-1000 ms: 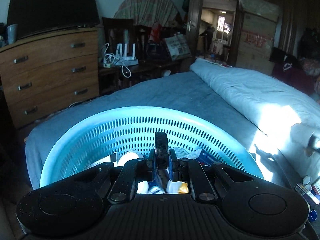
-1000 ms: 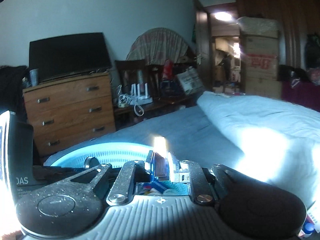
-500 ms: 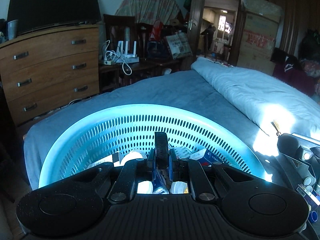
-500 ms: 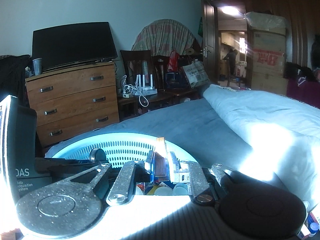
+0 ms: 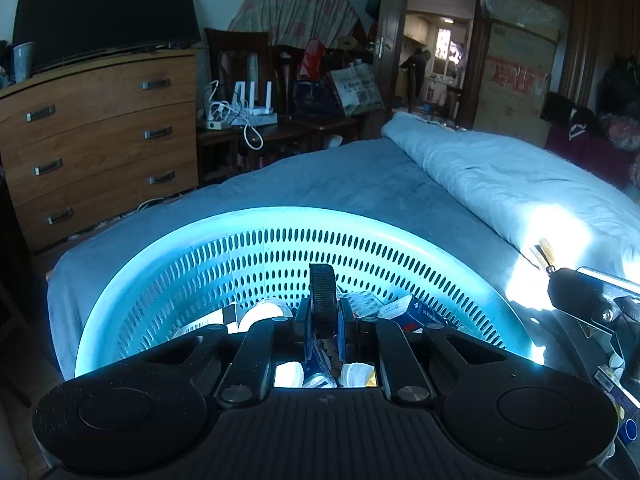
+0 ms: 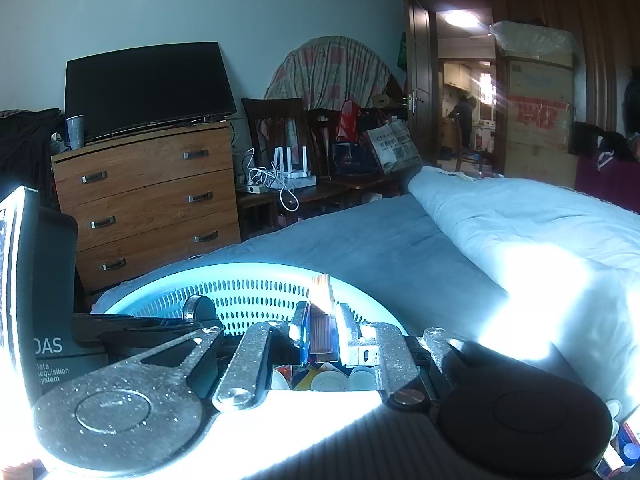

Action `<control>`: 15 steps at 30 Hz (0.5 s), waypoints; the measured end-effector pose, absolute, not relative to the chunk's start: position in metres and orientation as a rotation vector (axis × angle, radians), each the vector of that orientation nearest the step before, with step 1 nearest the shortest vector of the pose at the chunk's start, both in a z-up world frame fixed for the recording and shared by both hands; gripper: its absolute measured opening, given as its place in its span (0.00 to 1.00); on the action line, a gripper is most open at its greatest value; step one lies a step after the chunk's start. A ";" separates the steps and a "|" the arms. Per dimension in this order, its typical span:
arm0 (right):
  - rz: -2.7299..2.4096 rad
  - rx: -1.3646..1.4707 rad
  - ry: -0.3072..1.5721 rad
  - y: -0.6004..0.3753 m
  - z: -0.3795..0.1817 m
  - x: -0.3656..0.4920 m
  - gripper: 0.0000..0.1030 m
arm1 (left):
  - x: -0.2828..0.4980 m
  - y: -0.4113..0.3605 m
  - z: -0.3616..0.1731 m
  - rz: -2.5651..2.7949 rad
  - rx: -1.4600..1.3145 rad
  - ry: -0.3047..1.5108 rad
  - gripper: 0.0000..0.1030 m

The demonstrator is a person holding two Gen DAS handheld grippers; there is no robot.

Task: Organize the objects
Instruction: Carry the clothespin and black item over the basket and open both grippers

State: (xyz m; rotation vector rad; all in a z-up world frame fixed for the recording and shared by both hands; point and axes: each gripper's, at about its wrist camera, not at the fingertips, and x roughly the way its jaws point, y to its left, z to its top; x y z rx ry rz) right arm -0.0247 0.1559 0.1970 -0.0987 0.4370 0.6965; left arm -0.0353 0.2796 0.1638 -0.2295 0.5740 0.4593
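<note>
A light blue perforated basket (image 5: 280, 248) sits on the bed and holds several small boxes, jars and packets (image 5: 404, 312). My left gripper (image 5: 323, 316) is over the basket, shut on a round black ribbed disc (image 5: 322, 300) held on edge. My right gripper (image 6: 320, 330) is over the basket's (image 6: 248, 276) right side, shut on a flat brown ribbed piece (image 6: 321, 320) that stands upright. The right gripper's tip with that piece shows in the left wrist view (image 5: 560, 276). The left gripper and its disc (image 6: 198, 308) show in the right wrist view.
The bed has a blue-grey sheet (image 5: 340, 176) and a rolled pale quilt (image 5: 500, 184) on the right. A wooden dresser (image 5: 92, 136) with a TV stands far left. Small items (image 5: 616, 376) lie by the basket's right side. A black device box (image 6: 44, 312) is at the left.
My right gripper has risen and moved left over the basket with the brown piece, and now shows in the left wrist view. My left gripper has stayed almost still with the disc.
</note>
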 end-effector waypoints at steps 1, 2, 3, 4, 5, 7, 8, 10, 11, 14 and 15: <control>0.697 -0.098 0.438 0.157 0.196 -0.025 0.15 | -0.035 0.279 0.163 0.460 -0.229 0.575 0.13; 0.698 -0.097 0.438 0.157 0.196 -0.025 0.15 | -0.034 0.279 0.163 0.460 -0.230 0.576 0.13; 0.698 -0.097 0.439 0.157 0.196 -0.025 0.15 | -0.035 0.278 0.163 0.461 -0.229 0.577 0.13; 0.698 -0.097 0.439 0.157 0.196 -0.025 0.15 | -0.035 0.277 0.163 0.461 -0.228 0.577 0.13; 0.698 -0.097 0.438 0.157 0.195 -0.025 0.15 | -0.035 0.277 0.163 0.460 -0.229 0.578 0.13; 0.697 -0.097 0.439 0.157 0.196 -0.025 0.15 | -0.034 0.278 0.162 0.460 -0.229 0.579 0.13; 0.696 -0.097 0.441 0.158 0.194 -0.025 0.15 | -0.034 0.278 0.162 0.459 -0.229 0.580 0.13; 0.695 -0.095 0.442 0.160 0.193 -0.025 0.15 | -0.033 0.279 0.161 0.460 -0.227 0.581 0.13; 0.695 -0.095 0.443 0.161 0.192 -0.024 0.15 | -0.033 0.279 0.161 0.461 -0.229 0.581 0.13; 0.699 -0.094 0.444 0.162 0.190 -0.024 0.15 | -0.033 0.279 0.161 0.471 -0.231 0.585 0.19; 0.699 -0.094 0.444 0.162 0.190 -0.024 0.16 | -0.034 0.279 0.161 0.473 -0.230 0.585 0.19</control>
